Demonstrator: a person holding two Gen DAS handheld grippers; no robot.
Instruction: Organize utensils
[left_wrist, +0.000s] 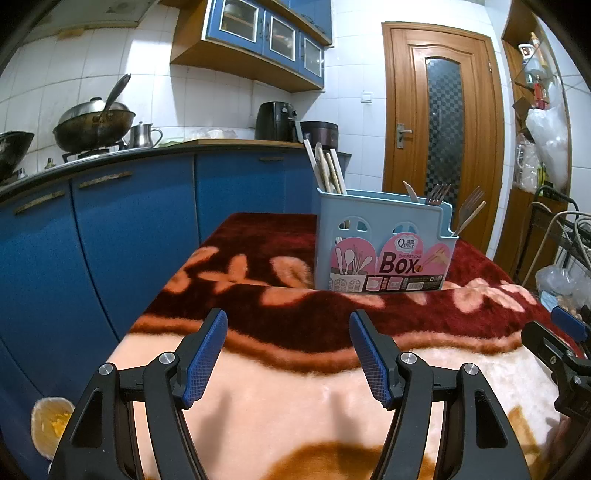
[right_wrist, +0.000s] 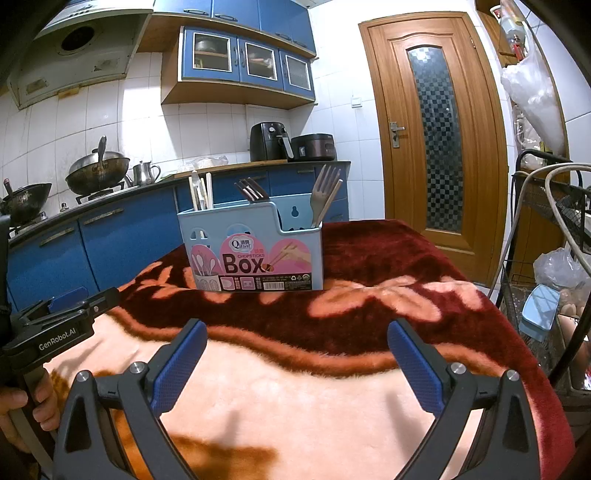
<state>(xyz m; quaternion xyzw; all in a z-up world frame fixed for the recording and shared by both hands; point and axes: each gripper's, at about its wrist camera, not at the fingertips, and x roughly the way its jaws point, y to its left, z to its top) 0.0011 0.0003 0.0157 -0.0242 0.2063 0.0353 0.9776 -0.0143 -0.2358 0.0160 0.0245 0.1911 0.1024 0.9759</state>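
While both tongs hover low over the near pale-peach part of the plush blanket (left_wrist: 280, 402), each stands wide apart with nothing between its blue textured pads: left tongs (left_wrist: 288, 354) at lower centre of the left wrist view, right tongs (right_wrist: 297, 363) at lower centre of the right wrist view. The left unit's black body reads "GenRobot.AI" at the lower left of the right wrist view.

Blanket: fuzzy, dark red with peach flower shapes, covering the table.

Mid-frame, upright on the red band: light-blue plastic utensil box (right_wrist: 251, 251), with arched cut-outs and a stepped front wall. Pink label: "Qinar", "CHOPSTICKS", "Box", barcode.

Contents: pale chopsticks (right_wrist: 201, 192) in the left compartment; metal forks (right_wrist: 251, 190) in the middle; wooden fork (right_wrist: 325, 192) at right.
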